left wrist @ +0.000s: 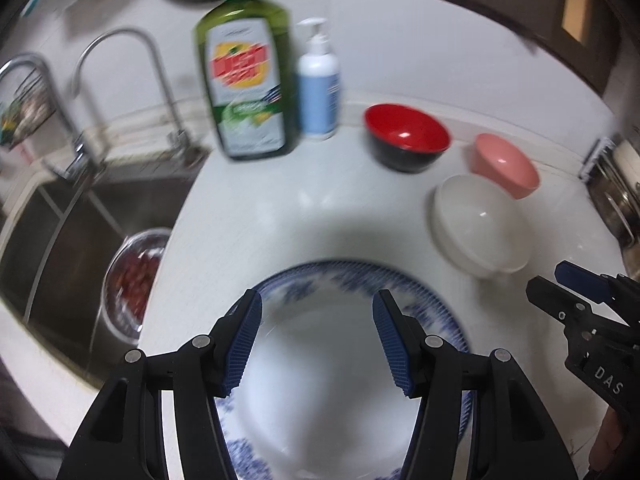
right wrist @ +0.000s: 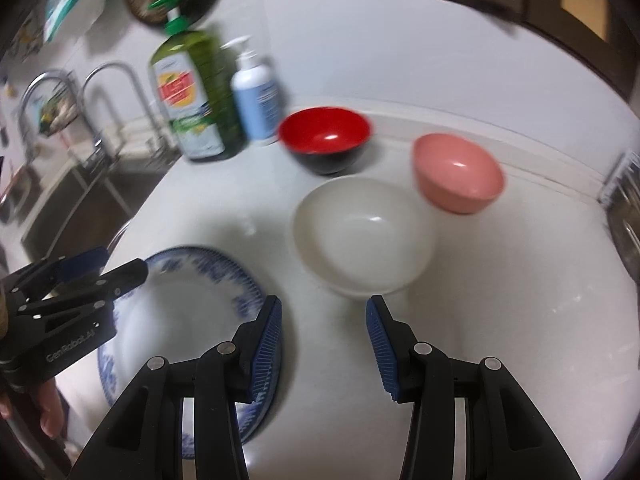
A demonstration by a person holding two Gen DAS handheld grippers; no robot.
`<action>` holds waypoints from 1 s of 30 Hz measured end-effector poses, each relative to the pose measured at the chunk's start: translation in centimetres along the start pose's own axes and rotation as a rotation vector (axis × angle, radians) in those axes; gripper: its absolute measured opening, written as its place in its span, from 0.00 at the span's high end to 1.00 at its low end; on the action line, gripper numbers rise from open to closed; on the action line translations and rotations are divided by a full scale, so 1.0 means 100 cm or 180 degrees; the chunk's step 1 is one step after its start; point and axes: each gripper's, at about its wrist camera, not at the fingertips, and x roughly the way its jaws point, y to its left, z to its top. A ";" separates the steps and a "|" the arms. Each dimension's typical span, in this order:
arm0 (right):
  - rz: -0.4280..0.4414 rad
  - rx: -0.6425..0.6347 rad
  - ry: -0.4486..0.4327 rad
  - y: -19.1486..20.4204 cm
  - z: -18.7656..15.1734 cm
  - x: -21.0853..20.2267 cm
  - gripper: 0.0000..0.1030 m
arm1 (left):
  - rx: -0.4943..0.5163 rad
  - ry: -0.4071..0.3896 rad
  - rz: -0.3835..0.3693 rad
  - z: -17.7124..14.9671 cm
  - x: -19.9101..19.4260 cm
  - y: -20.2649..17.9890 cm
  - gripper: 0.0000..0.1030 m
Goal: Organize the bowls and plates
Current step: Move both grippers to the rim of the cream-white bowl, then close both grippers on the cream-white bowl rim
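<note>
Two claws hang open and hold nothing; the left gripper [left wrist: 317, 338] is over one blue-and-white plate [left wrist: 356, 280]; the right gripper [right wrist: 323, 342] is beside it; three bowls sit behind on the counter [right wrist: 500, 300]: white bowl [right wrist: 362, 236], pink bowl [right wrist: 458, 172], red bowl [right wrist: 325, 138]; two bottles [left wrist: 248, 80] stand by the sink [left wrist: 80, 216].

— Which patterns are seen?
— A blue floral border is borne by the white plate [left wrist: 320, 360].
— And the bowls?
— Red inside, black outside [right wrist: 325, 139]; plain pink [right wrist: 458, 172]; plain white [right wrist: 362, 236].
</note>
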 end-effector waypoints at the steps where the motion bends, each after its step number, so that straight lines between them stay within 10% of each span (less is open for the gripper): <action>1: -0.0030 0.0045 -0.0023 -0.006 0.002 -0.001 0.56 | 0.0031 -0.0014 -0.0032 0.004 0.001 -0.004 0.45; 30: -0.0094 0.0707 0.0271 -0.096 0.034 0.079 0.65 | 0.0551 0.0414 -0.0348 0.071 0.110 -0.100 0.50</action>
